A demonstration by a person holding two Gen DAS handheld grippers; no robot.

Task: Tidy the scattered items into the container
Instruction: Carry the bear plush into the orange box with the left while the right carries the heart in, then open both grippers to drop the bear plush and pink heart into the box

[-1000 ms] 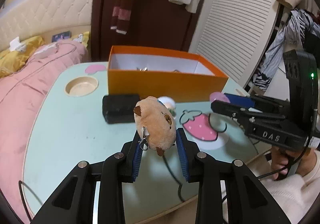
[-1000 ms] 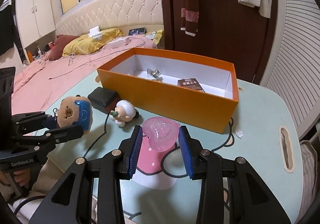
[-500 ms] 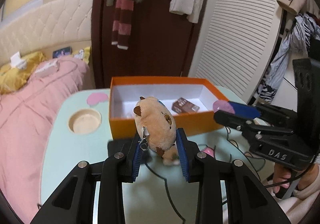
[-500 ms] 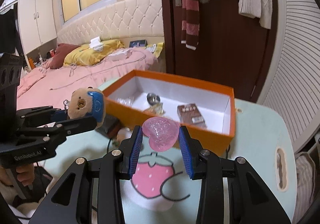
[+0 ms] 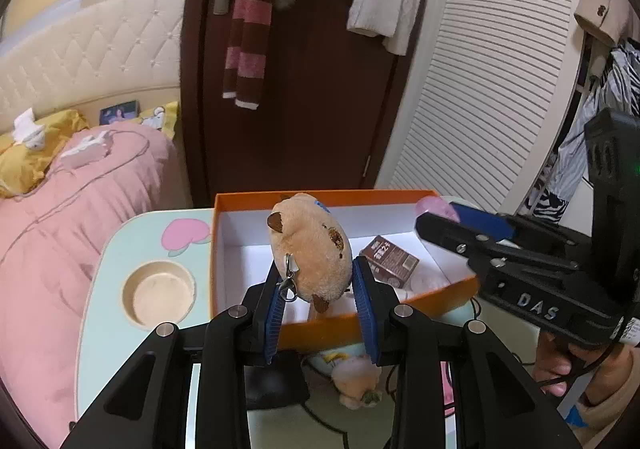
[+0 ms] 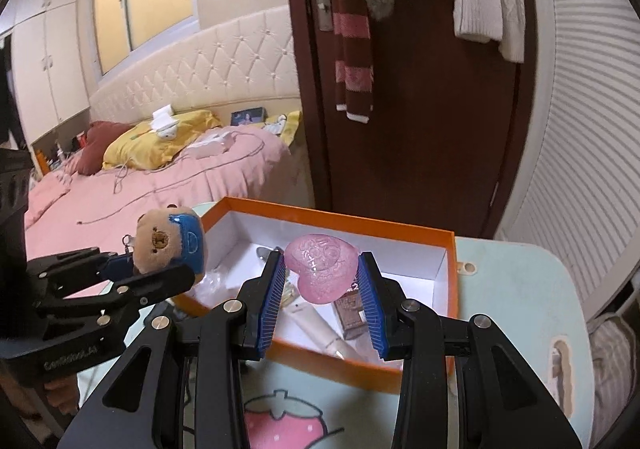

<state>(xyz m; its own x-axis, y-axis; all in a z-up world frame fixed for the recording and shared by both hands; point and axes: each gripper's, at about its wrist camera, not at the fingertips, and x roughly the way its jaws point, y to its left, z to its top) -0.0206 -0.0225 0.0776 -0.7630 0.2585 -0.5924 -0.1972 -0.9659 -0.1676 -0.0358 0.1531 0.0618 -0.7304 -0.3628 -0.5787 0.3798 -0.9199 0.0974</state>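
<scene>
The bear [image 5: 310, 249] sits clamped between the left gripper's [image 5: 318, 289] narrow-set pads, above the orange box [image 5: 320, 323]. The pink heart [image 6: 322, 267] (translucent) is pinched in the right gripper [image 6: 322, 289], also over the box, which rests on the table [image 5: 108, 269].

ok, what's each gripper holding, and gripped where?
Left gripper pinches the plush bear across its sides, keyring clip by the left pad. Right gripper pinches the pink heart by its side edges.
</scene>
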